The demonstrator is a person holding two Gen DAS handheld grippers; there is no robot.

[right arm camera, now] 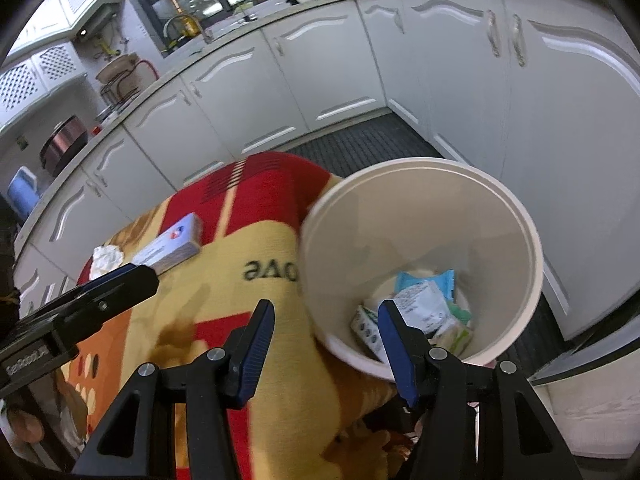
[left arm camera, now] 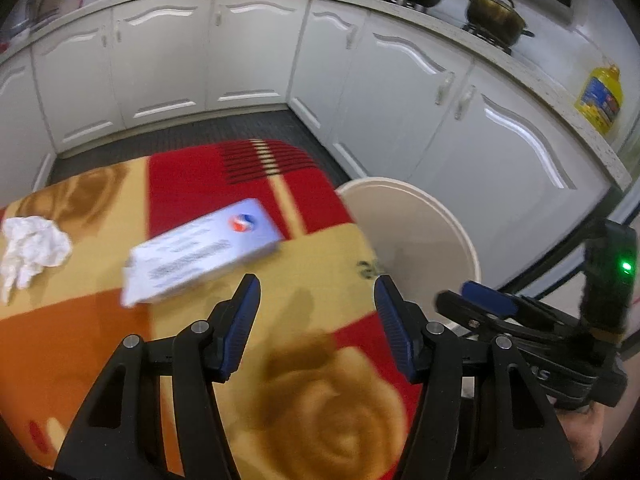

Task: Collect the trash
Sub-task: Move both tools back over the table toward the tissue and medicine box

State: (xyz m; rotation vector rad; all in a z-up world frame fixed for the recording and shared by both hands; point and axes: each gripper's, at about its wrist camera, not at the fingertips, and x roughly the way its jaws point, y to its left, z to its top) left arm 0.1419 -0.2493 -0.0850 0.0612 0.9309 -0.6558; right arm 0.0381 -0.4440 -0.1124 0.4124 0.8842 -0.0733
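A white and blue cardboard box (left arm camera: 200, 256) lies on the red, yellow and orange blanket (left arm camera: 312, 380), just ahead and left of my open, empty left gripper (left arm camera: 314, 292). A crumpled white tissue (left arm camera: 32, 252) lies at the blanket's left edge. The cream bin (right arm camera: 516, 216) stands at the blanket's right edge and holds several packets (right arm camera: 420, 308). My right gripper (right arm camera: 326, 316) is open and empty over the bin's near rim. The box (right arm camera: 172, 244) and tissue (right arm camera: 106, 260) also show in the right wrist view.
White kitchen cabinets (left arm camera: 248, 52) run along the back and right. A dark ribbed floor mat (left arm camera: 192, 136) lies beyond the blanket. Pots (left arm camera: 496, 12) and a yellow oil bottle (left arm camera: 600, 98) stand on the counter. The right gripper's body (left arm camera: 540, 320) is beside the bin.
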